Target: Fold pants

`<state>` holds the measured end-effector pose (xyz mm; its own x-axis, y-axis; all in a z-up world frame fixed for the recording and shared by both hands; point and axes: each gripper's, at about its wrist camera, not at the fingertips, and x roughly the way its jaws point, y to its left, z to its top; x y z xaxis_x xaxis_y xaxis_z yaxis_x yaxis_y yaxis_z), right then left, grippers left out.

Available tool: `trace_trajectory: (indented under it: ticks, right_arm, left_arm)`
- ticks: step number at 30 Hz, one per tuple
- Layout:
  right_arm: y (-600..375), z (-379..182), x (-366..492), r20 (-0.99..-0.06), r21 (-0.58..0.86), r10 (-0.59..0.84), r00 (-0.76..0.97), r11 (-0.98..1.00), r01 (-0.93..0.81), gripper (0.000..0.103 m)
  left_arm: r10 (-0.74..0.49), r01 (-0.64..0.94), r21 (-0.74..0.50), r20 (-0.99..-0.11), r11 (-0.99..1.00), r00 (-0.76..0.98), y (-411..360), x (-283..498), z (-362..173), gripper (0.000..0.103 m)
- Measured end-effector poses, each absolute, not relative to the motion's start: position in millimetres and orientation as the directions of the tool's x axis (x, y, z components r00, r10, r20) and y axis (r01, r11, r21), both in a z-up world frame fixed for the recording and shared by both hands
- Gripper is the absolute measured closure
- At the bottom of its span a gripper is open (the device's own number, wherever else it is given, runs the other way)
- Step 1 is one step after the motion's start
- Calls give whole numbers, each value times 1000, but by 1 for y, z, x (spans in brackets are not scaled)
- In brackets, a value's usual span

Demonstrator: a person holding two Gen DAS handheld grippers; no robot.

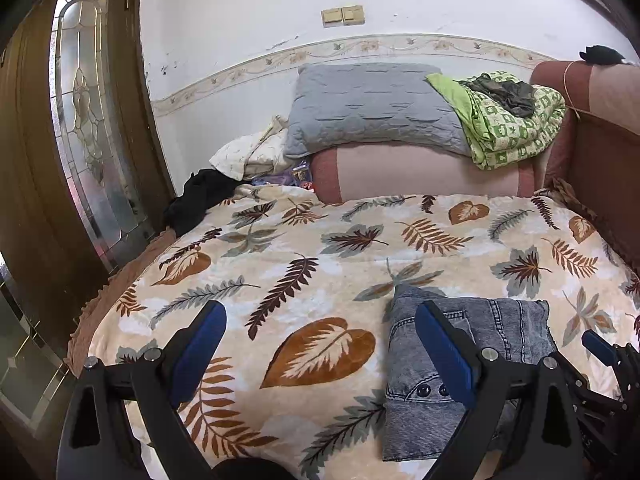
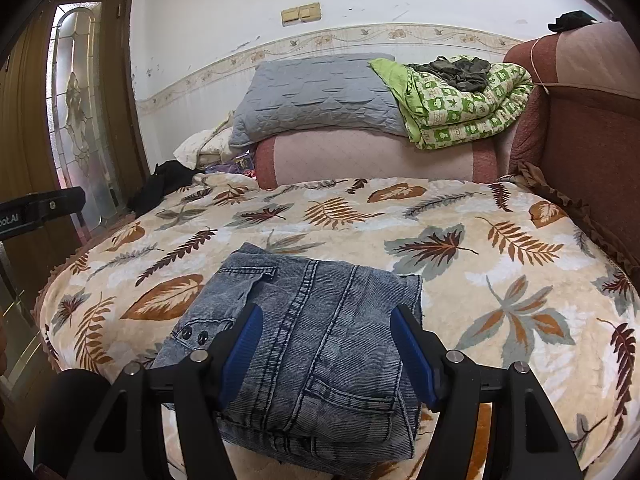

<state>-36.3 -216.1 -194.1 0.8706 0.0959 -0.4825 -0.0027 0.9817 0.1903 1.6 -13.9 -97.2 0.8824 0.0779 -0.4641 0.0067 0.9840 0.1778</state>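
Note:
Grey-blue denim pants (image 2: 320,344) lie folded into a compact stack on the leaf-patterned blanket (image 2: 460,240), near its front edge. My right gripper (image 2: 326,340) is open, its blue pads either side of the stack and just above it, holding nothing. In the left wrist view the pants (image 1: 500,328) lie at lower right. My left gripper (image 1: 320,332) is open wide and empty over bare blanket (image 1: 280,248), left of the pants; its right finger (image 1: 444,352) overlaps the pants' left edge in view. The right gripper's tip (image 1: 600,346) shows at the far right.
A pink-red sofa arm (image 2: 360,156) at the back carries a grey pillow (image 2: 316,96) and a green patterned quilt (image 2: 464,108). Dark and cream clothes (image 2: 168,180) lie at back left. A wooden door with a glass panel (image 1: 84,120) stands left.

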Motion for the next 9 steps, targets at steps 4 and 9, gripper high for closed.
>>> trace_trajectory:
  ticks: [4, 9]
  right_arm:
    - [-215, -194, -36, -486, 187, 98, 869, 982, -6, 33]
    - [-215, -195, -36, -487, 181, 94, 868, 983, -4, 33]
  left_arm:
    - [56, 22, 164, -453, 986, 890, -14, 0, -95, 7]
    - [37, 40, 158, -458, 987, 888, -16, 1, -99, 7]
